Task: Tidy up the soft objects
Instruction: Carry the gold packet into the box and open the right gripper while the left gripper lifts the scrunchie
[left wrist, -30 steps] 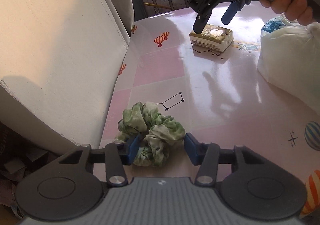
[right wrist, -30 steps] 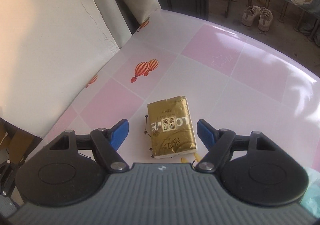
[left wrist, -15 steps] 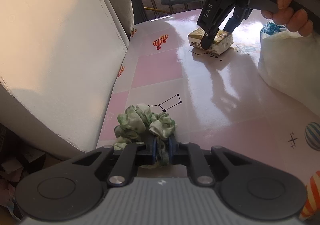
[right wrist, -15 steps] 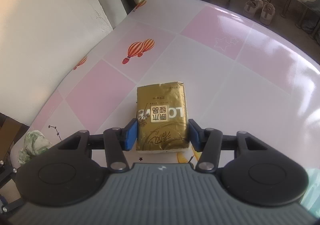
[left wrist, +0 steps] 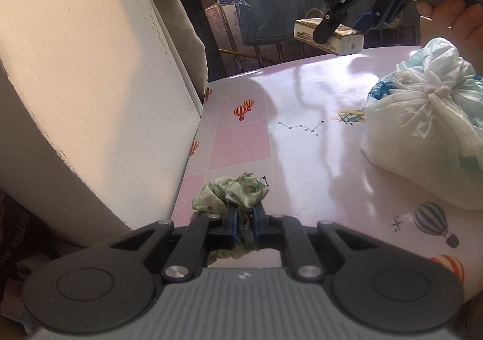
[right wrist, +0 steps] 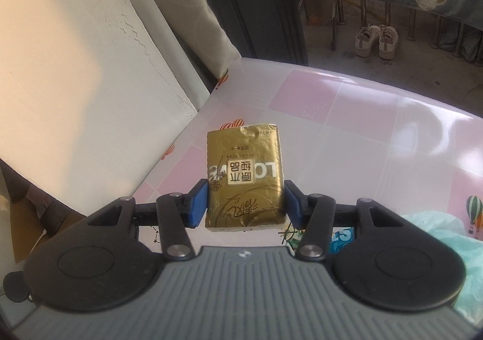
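Reading "LO" in white, gold tissue pack [right wrist: 245, 181] shows Chinese characters.

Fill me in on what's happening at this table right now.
A person is working with a handheld tool in each hand. The left tool is shut on a green scrunchie, pinching it just above the pink checkered table. The right tool grips a gold tissue pack by its sides and holds it in the air, clear of the table. A knotted white plastic bag sits on the table, untouched.
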Demonstrator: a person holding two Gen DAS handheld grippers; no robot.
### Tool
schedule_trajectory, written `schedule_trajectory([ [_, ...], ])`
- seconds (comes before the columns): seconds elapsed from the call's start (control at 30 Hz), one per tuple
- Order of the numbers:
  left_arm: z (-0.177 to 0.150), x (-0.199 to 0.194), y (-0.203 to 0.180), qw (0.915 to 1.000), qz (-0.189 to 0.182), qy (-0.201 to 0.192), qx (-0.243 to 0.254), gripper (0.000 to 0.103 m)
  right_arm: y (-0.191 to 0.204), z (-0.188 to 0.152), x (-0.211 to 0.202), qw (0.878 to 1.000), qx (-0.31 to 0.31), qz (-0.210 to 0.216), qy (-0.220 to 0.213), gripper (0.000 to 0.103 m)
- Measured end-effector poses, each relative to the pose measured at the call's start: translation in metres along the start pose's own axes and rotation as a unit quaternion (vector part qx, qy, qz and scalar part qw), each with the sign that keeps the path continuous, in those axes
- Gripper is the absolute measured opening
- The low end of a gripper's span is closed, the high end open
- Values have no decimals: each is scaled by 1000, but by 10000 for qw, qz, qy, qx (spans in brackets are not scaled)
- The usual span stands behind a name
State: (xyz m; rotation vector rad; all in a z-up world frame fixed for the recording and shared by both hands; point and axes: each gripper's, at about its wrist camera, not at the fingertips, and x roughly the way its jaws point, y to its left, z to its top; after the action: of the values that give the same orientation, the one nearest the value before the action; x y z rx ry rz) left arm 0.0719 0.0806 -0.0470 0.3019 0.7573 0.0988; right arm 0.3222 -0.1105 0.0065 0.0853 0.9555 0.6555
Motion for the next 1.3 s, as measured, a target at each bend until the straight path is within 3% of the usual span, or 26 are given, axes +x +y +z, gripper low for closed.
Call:
schedule_trajectory([
  [0.2,6,-30,-2,9996,-52,-273,-34,10,-25,-25,-84,9976,464,-41,-518,51],
  [0.47,13,-58,-15,9985,-228,-489,-20,11,-69,-91,-186,9875,1189,-264,-1004,52],
  [0.67,24,-77,-30,9964,-463,-716,33,11,-101,-146,-261,9768,1603,-642,-1269,52],
  [0.87,38,-86,-57,9922,-896,-853,122,11,-140,-205,-328,9585,2140,-1227,-1428,52],
  [1.1,49,-89,-97,9886,-1213,-837,319,11,-190,-259,-350,9413,2568,-1803,-1247,52],
  [1.3,55,-92,-121,9867,-1303,-856,452,11,-209,-278,-323,9452,2298,-2229,-642,53],
])
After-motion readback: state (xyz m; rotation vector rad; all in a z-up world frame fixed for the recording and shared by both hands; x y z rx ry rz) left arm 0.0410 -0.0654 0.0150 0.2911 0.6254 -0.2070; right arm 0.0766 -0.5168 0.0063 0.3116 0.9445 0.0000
